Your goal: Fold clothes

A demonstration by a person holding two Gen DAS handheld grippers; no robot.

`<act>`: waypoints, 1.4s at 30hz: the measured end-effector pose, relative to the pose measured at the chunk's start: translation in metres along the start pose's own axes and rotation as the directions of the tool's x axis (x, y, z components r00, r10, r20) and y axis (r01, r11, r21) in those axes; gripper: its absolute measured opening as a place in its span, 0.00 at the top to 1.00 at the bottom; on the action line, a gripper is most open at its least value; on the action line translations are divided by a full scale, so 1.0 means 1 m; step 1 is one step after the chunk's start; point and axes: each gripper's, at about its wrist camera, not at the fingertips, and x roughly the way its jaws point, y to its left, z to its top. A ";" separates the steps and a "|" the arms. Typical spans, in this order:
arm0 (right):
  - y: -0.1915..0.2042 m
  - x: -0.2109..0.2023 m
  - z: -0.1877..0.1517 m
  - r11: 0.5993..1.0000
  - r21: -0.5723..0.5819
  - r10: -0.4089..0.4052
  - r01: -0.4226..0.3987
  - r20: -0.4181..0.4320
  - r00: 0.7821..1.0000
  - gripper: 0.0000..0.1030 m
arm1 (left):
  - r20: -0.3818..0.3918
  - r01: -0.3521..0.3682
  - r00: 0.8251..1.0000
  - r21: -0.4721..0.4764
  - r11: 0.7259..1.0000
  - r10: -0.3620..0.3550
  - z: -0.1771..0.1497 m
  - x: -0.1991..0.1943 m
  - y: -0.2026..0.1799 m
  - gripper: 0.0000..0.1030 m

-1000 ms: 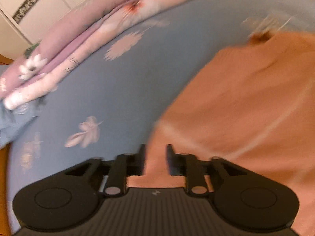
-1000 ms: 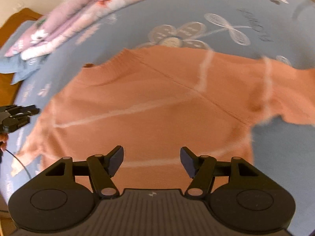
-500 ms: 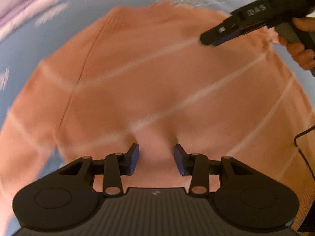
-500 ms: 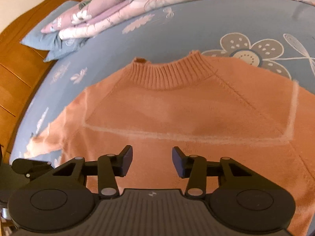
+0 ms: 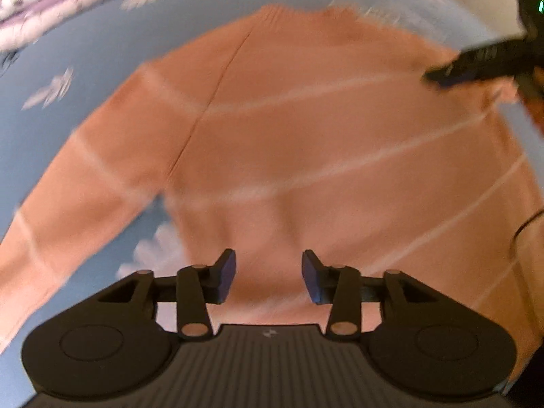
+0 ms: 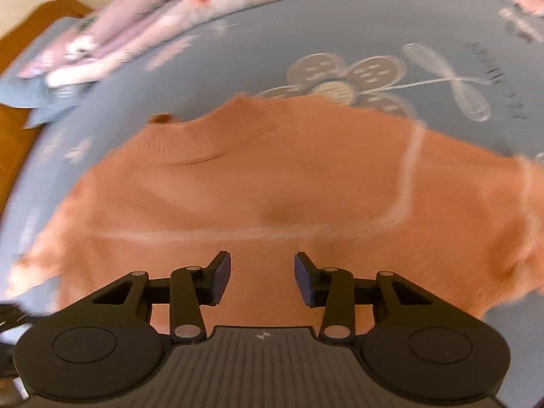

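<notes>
Since 1 second ago our left claw (image 5: 268, 277) has swung from the sweater's (image 5: 306, 156) edge over its body; its jaws are opening, empty. Our right claw (image 6: 261, 277) has crept toward the collar, jaws closing, gripping nothing. The sweater lies flat on the bed (image 6: 340, 27), so no fold has begun. Blur hides cuffs and hem.

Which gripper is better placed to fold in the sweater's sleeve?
Probably left: the left gripper, jaws opening and empty, hovers beside the outstretched sleeve of the sweater.
</notes>
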 end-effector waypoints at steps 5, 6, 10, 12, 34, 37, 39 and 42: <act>0.018 0.008 -0.046 0.973 0.100 0.219 -0.207 -0.122 0.968 0.48 | 0.056 0.244 0.969 -0.089 0.966 -0.240 0.009 0.016 -0.026 0.39; 0.019 0.011 -0.056 0.969 0.118 0.231 -0.215 -0.144 0.962 0.48 | 0.045 0.272 0.962 -0.114 0.955 -0.269 0.006 0.023 -0.031 0.39; 0.000 0.002 -0.080 0.969 0.175 0.201 -0.172 -0.165 0.966 0.48 | 0.007 0.284 0.958 -0.187 0.940 -0.288 -0.022 0.036 -0.032 0.37; -0.017 -0.012 -0.083 0.971 0.191 0.174 -0.143 -0.156 0.972 0.48 | 0.007 0.280 0.959 -0.218 0.935 -0.285 -0.038 0.029 -0.022 0.35; -0.010 -0.063 -0.112 0.982 0.176 0.090 -0.062 -0.160 0.983 0.35 | 0.027 0.198 0.978 -0.423 0.884 -0.206 -0.085 -0.016 -0.017 0.26; 0.005 -0.051 -0.114 0.982 0.169 0.119 -0.090 -0.175 0.977 0.35 | -0.007 0.185 0.977 -0.478 0.859 -0.214 -0.101 0.005 -0.008 0.26; 0.010 -0.049 -0.114 0.984 0.151 0.117 -0.090 -0.185 0.976 0.35 | 0.031 0.215 0.973 -0.493 0.843 -0.230 -0.119 0.003 0.000 0.26; 0.006 -0.052 -0.115 0.990 0.127 0.092 -0.067 -0.210 0.973 0.35 | 0.009 0.187 0.978 -0.500 0.846 -0.211 -0.140 -0.011 0.010 0.26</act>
